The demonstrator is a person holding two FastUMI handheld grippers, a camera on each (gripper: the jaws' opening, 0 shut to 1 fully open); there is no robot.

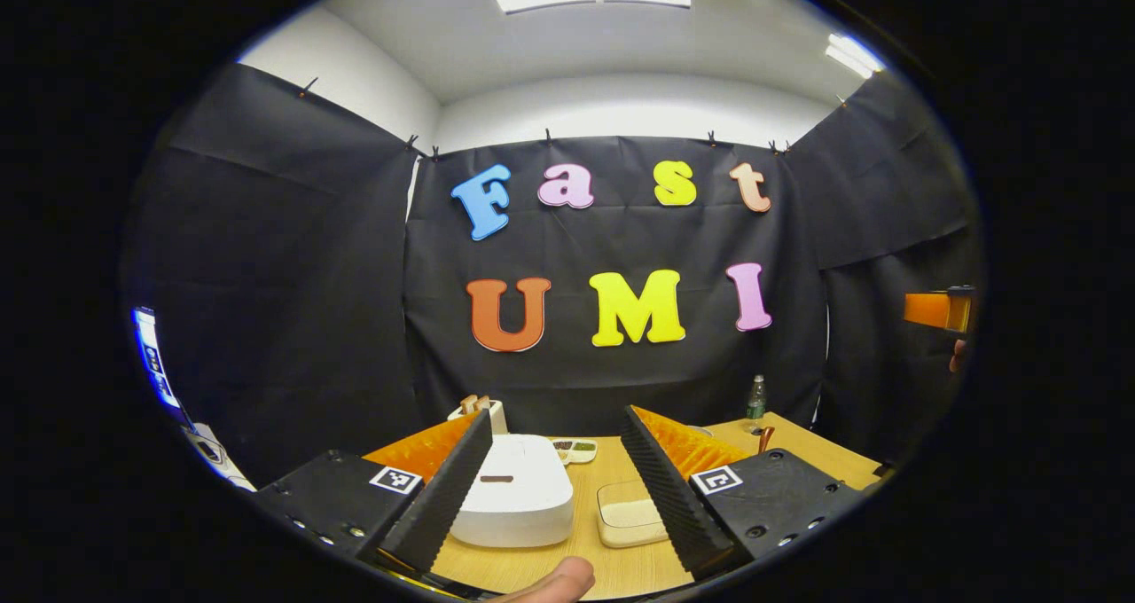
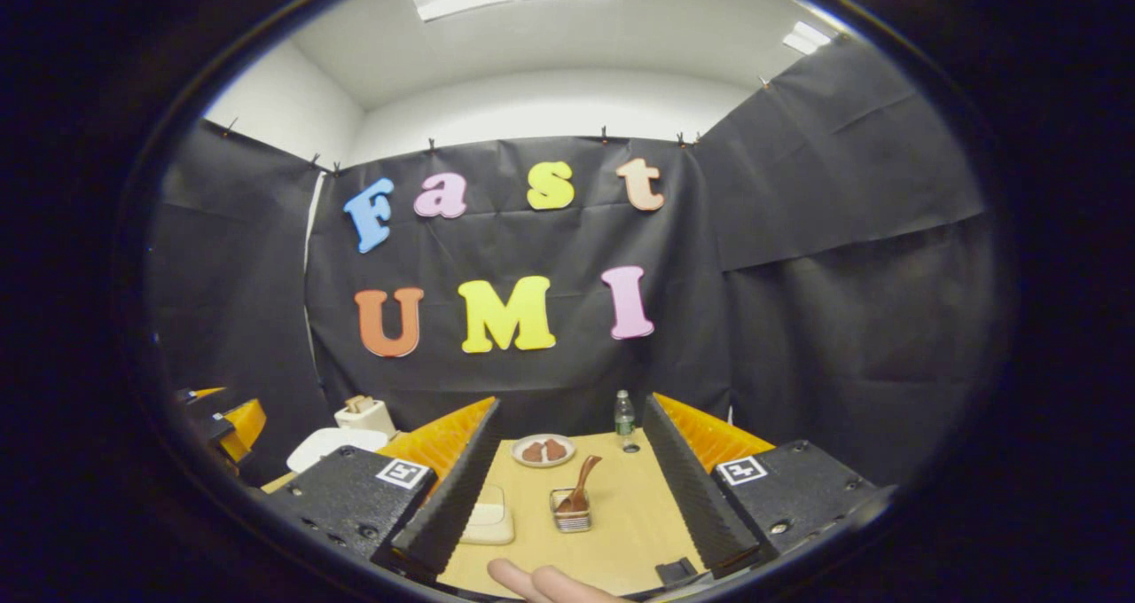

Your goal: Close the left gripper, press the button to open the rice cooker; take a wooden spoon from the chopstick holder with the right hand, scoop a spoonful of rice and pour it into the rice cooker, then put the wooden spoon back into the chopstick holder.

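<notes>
Wooden spoon (image 2: 581, 481) upright in chopstick holder (image 2: 572, 520), handle leaning right, rice cooker (image 1: 519, 489) lid down, rice tray (image 1: 628, 515) beside it, left gripper (image 1: 554, 488) and right gripper (image 2: 572, 479) fingers apart, 2 empty

Left gripper (image 1: 554, 488): ribbed fingers on black screwed blocks, each bearing a square marker, lower frame. Right gripper (image 2: 567, 497) is built alike; fingertip (image 2: 532, 581) at bottom edge.

A green-capped bottle (image 2: 625, 415) stands at the far edge of the wooden worktop (image 2: 621, 523). Near it sits a plate (image 2: 543, 450) holding brown pieces, and a small dish (image 1: 575, 450) lies farther left.
</notes>
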